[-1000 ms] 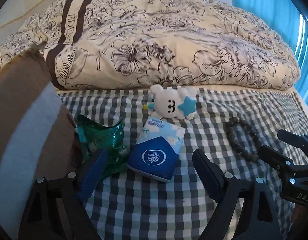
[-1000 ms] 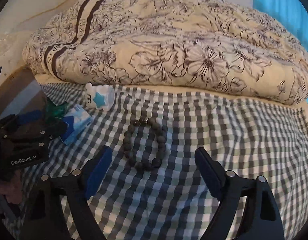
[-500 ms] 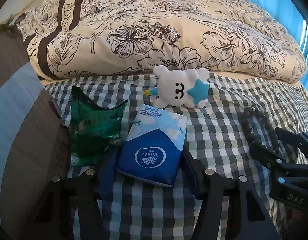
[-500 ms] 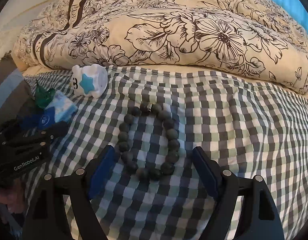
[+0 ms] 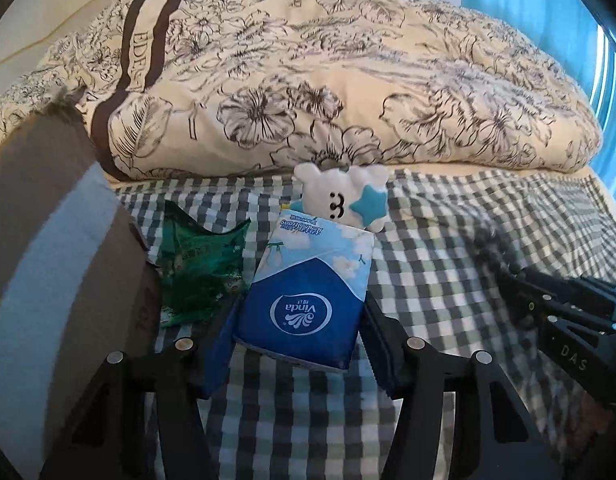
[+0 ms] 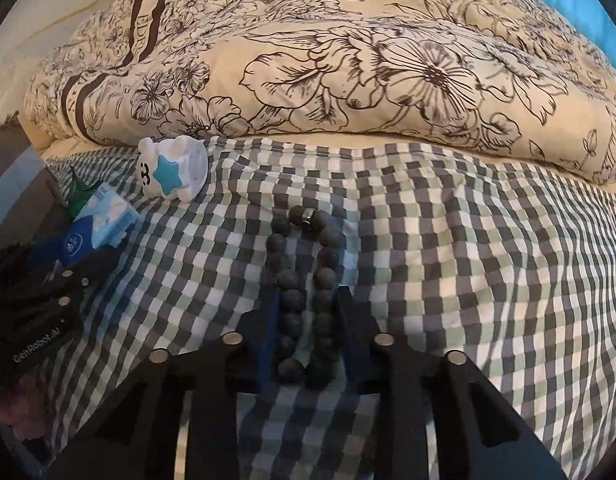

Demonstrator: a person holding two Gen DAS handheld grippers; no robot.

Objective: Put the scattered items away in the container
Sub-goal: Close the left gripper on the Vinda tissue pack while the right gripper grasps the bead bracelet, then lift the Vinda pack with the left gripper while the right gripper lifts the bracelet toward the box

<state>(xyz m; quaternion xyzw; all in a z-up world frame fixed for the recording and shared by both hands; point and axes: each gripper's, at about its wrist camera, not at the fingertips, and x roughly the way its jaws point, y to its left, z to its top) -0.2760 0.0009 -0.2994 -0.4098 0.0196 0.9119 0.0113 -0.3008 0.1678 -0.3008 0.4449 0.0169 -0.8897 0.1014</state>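
A blue and white tissue pack (image 5: 308, 264) stands tilted between the pads of my left gripper (image 5: 300, 320), which is shut on its lower half. A dark bead bracelet (image 6: 327, 256) lies on the checked sheet (image 6: 467, 280), squeezed into a narrow loop. My right gripper (image 6: 308, 300) is closing on it, and its pads press on the beads from both sides. A white plush toy with a blue star (image 5: 343, 200) lies behind the pack. A green crinkled packet (image 5: 200, 268) lies left of the pack, beside the brown cardboard box (image 5: 48, 260).
A thick floral quilt (image 5: 347, 92) is heaped along the far side of the bed. A blue curtain (image 5: 567, 20) hangs at the right. In the right wrist view the left gripper (image 6: 96, 256) and a hand below it sit at the left edge.
My left gripper closed on the tissue pack and drew back a little with it. My right gripper moved down over the bracelet and closed, pinching the round loop narrow.
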